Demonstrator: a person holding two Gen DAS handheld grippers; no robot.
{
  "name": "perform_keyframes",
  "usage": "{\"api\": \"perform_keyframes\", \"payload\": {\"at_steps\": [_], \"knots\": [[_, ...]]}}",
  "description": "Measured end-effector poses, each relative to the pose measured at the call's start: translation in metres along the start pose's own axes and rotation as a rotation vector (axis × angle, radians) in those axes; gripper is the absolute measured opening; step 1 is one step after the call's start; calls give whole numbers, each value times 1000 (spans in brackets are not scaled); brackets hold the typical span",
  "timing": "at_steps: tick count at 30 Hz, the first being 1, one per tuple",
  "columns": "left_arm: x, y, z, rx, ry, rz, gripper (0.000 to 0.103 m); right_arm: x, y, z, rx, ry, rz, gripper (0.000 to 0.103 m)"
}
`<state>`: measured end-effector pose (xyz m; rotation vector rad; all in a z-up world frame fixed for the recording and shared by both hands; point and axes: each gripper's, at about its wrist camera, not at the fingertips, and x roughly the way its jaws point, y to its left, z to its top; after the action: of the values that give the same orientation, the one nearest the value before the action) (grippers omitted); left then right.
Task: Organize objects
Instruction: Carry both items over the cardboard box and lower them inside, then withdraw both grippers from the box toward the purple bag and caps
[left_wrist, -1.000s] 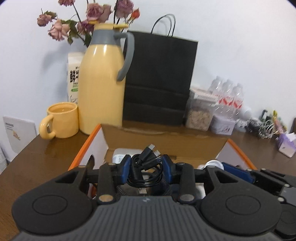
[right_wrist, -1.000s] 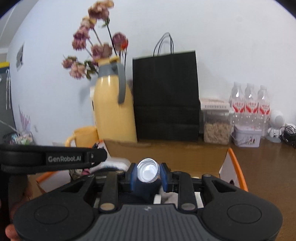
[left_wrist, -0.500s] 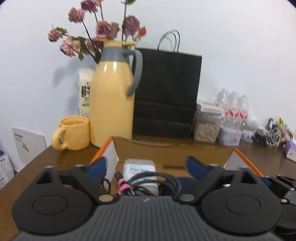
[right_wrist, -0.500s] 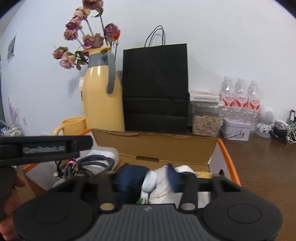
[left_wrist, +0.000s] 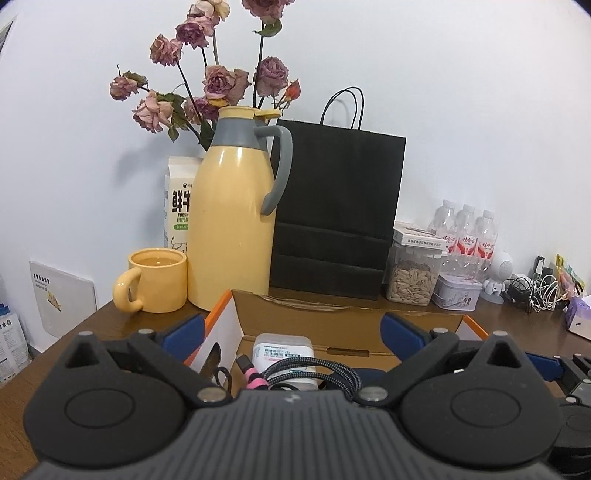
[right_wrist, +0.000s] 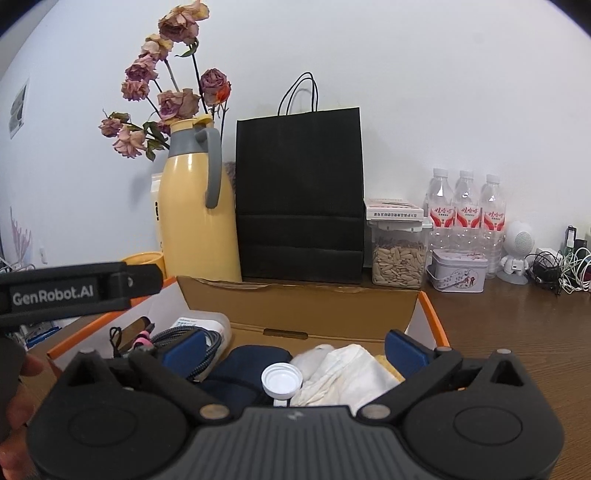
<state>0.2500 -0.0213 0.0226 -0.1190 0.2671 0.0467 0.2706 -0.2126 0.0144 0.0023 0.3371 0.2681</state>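
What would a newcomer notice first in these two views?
The tall yellow jug with dried roses behind it stands at the back of the table, beside a black paper bag. In front sits an open cardboard box holding cables, a white cloth and a white cap. Both grippers, left and right, hover over it, the right one's fingers opening with nothing held.

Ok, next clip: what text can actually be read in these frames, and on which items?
"GenRobot.AI": on the left tool's black side.
"FRESH": milk carton, under large Chinese characters.
Water bottles' red labels: too blurred.
Box on the seed jar: too small.
White pack in the cardboard box: unreadable.
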Motion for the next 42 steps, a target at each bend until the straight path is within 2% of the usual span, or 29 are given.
{"api": "perform_keyframes", "payload": {"at_steps": [8, 14, 21, 31, 42], "knots": [[-29, 2, 8, -1, -46, -13, 103, -22, 5, 6, -19, -29, 11, 103], [-53, 4, 6, 17, -24, -24, 103, -52, 3, 8, -22, -45, 13, 103], [-78, 8, -1, 30, 18, -30, 103, -82, -1, -3, -28, -20, 4, 103], [-98, 13, -17, 45, 130, -48, 103, -112, -4, -22, -26, 12, 12, 103], [-89, 15, -46, 51, 292, -56, 103, -117, -7, -50, -34, 94, 28, 103]]}}
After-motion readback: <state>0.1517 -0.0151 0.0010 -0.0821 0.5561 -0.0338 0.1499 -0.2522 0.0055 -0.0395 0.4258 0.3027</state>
